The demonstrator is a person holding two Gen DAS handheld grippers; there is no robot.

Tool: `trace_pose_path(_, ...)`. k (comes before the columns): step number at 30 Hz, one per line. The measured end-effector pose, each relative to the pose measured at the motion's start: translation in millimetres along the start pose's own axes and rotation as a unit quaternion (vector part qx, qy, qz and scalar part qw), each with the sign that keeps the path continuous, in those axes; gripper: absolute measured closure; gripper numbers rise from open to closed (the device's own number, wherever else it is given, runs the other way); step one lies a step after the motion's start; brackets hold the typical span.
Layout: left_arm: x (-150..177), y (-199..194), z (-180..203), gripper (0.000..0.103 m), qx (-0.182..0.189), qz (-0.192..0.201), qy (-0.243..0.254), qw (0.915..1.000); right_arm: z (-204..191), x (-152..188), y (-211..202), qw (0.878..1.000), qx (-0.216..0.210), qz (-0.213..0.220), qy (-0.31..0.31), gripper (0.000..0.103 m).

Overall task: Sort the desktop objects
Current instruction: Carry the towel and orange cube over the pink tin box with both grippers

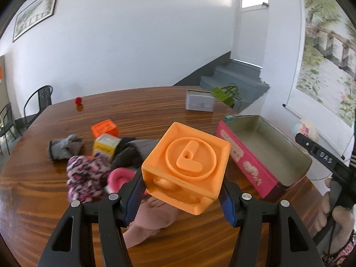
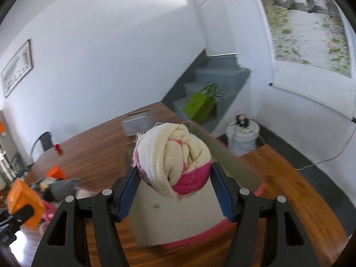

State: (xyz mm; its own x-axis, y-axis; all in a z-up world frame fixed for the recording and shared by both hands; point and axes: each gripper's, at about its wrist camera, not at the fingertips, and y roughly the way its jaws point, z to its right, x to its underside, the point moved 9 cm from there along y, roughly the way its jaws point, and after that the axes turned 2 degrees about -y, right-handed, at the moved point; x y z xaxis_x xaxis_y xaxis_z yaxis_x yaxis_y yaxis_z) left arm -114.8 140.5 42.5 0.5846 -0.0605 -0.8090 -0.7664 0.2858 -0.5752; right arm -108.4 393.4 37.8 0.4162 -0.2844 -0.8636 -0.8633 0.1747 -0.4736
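My left gripper (image 1: 181, 187) is shut on a large orange toy cube (image 1: 187, 166) with a raised clock face, held above the wooden table (image 1: 138, 115). My right gripper (image 2: 175, 184) is shut on a rolled cream, white and pink sock ball (image 2: 175, 162), held over the open pink tin box (image 2: 178, 211). In the left wrist view that same pink tin box (image 1: 258, 173) lies to the right of the cube. A pile of socks (image 1: 89, 173) lies to the left, with a small orange cube (image 1: 104, 129) and a yellow cube (image 1: 105, 145) among it. The right wrist view catches the orange cube (image 2: 22, 204) at its left edge.
A grey tin (image 1: 199, 104) and a small red object (image 1: 78, 100) sit at the table's far side. Behind the table are grey stairs (image 1: 233, 77) with a green bag (image 1: 224, 93). A white bucket (image 2: 242, 135) stands on the floor. Black chairs (image 1: 40, 100) stand at the left.
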Motion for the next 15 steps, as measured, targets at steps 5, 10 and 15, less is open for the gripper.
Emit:
trace_pose_path(5, -15, 10, 38, 0.041, 0.025, 0.0, 0.022, 0.9995, 24, 1, 11, 1.0, 0.018, -0.019, -0.002, 0.035)
trace_pose_path(10, -22, 20, 74, 0.041, 0.054, -0.006, 0.031, 0.9981, 37, 5, 20, 0.999, 0.012, -0.04, 0.005, 0.034)
trace_pose_path(15, -25, 38, 113, 0.041, 0.087, -0.019, 0.036, 0.9954, 43, 7, 18, 0.998, -0.005, -0.05, 0.029, 0.033)
